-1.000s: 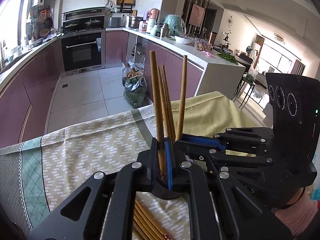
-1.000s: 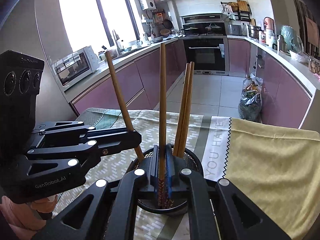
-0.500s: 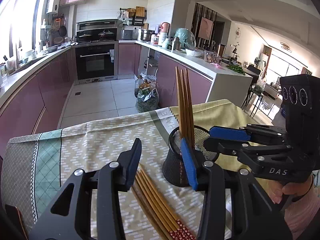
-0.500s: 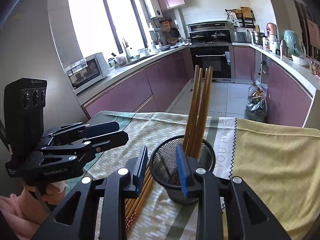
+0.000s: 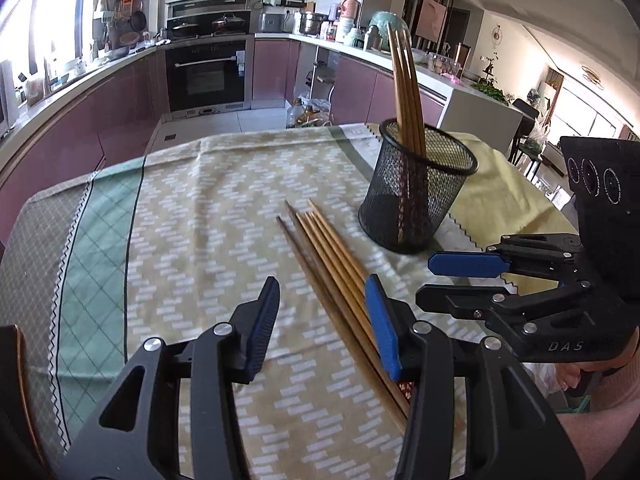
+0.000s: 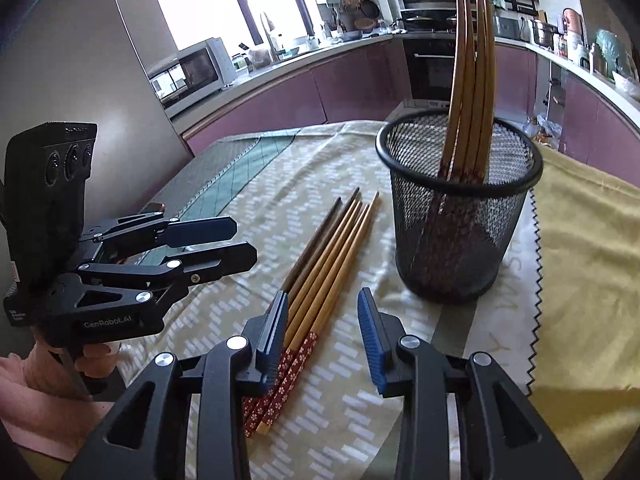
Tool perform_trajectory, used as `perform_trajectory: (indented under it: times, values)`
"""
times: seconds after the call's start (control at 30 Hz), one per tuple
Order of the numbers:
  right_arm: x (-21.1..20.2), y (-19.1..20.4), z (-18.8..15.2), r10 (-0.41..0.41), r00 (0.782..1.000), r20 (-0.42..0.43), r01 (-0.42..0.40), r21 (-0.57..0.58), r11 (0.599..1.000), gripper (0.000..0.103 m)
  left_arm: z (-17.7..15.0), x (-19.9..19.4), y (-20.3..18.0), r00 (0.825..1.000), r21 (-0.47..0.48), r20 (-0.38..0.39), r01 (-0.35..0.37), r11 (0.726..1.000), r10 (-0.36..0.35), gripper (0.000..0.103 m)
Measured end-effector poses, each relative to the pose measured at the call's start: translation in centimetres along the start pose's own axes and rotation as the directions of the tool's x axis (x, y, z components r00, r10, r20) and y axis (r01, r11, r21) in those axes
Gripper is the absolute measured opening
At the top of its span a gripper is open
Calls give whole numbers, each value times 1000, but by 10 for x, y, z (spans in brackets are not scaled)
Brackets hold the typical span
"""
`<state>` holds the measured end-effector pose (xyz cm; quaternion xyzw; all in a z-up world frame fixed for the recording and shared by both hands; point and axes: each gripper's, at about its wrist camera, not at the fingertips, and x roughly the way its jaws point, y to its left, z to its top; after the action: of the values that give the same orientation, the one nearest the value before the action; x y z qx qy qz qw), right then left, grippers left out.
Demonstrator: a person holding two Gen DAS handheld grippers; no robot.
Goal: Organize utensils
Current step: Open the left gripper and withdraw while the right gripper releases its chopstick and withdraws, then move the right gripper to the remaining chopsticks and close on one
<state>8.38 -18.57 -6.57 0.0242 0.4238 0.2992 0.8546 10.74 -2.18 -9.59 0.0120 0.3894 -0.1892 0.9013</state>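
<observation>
A black mesh cup stands on the patterned tablecloth with several wooden chopsticks upright in it. Several more chopsticks lie side by side on the cloth just left of the cup, red patterned ends toward me. My left gripper hovers over their near part, its jaws opening with nothing gripped. Above the red ends, my right gripper hangs with jaws opening too, and nothing pressed between its pads.
The tablecloth has a green checked band at the left, and a yellow cloth covers the right side. Beyond the table's far edge are the kitchen floor, purple cabinets and an oven. A person's hand holds the left gripper.
Both grippers were shut on chopsticks standing in the cup. They let go, opened, then drew back and down, and now hang over the loose chopsticks on the cloth.
</observation>
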Motion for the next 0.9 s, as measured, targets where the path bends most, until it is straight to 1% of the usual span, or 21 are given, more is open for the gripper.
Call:
perform_trajectory:
  times: [0.13,0.3,0.43,0.67,0.9]
  values:
    - [11,4,-10,-15,999,-35,15,2,1000,34,-14,9,1,999,-14,-41,-6,1000,6,44]
    - [16,11,-11,-38,998,-41,38,-2,999,34,-23,16,2,998,-29,-68,-4,1000,2,44]
    - [18,11,-14,-46,998,-48,46,-1,999,34,-25,20,-1,996,-31,-84,-9,999,7,44]
    - [23,13,-15,-62,997,-54,62,-10,998,34,-24,26,-2,995,-34,-96,-20,999,17,44]
    - [25,14,-14,-79,995,-54,78,-18,997,34,-22,30,-7,995,-16,-93,-36,999,35,44]
